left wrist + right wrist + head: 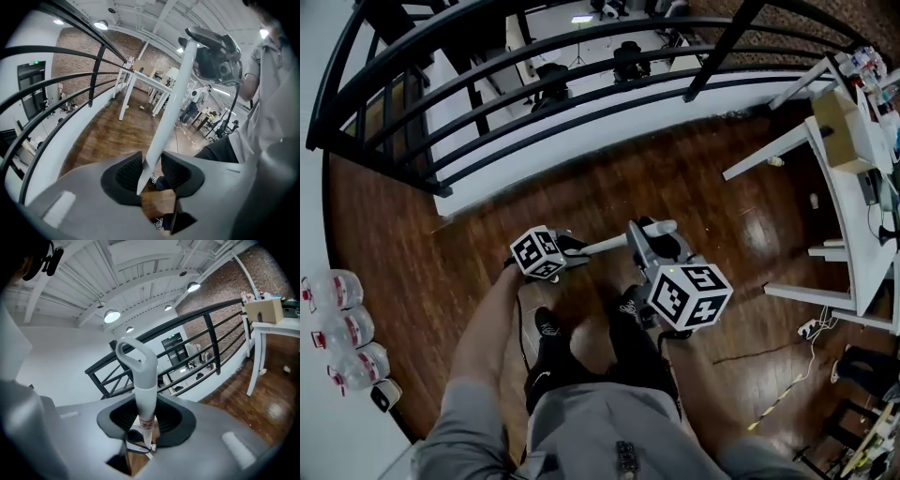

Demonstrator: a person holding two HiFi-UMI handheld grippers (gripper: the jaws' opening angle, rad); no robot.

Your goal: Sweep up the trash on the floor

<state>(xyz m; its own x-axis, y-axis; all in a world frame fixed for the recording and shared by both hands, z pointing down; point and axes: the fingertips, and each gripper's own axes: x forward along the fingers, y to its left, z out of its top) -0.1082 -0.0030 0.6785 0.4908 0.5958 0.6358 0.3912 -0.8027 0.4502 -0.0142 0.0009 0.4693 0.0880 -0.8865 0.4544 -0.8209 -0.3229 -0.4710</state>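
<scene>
The area is a raised level with a dark brown wooden plank floor [675, 178], bounded by a black metal tube railing [534, 89]. A white-framed bench [853, 216] stands at the right of the head view.

Trash: one small pale scrap [775, 161] lies on the floor, just beside a slanted white leg of the bench and well apart from both grippers. Its material cannot be determined.

Left gripper [150, 173]: the jaws are closed on a straight white round pole [171, 103]. The pole sits between the dark pads and slants up toward the right gripper.

Right gripper [146, 420]: the jaws are clamped on a white plastic handle with a loop-shaped end [140, 366]. The handle stands nearly upright between the pads, loop uppermost. Whether the pole and the looped handle belong to one tool cannot be determined.

In the head view, both grippers are held close together above the person's black shoes [546, 328].

Three clear plastic bottles with red caps [342, 328] lie at the left edge. A brown cardboard box [844, 127] rests on the bench.
</scene>
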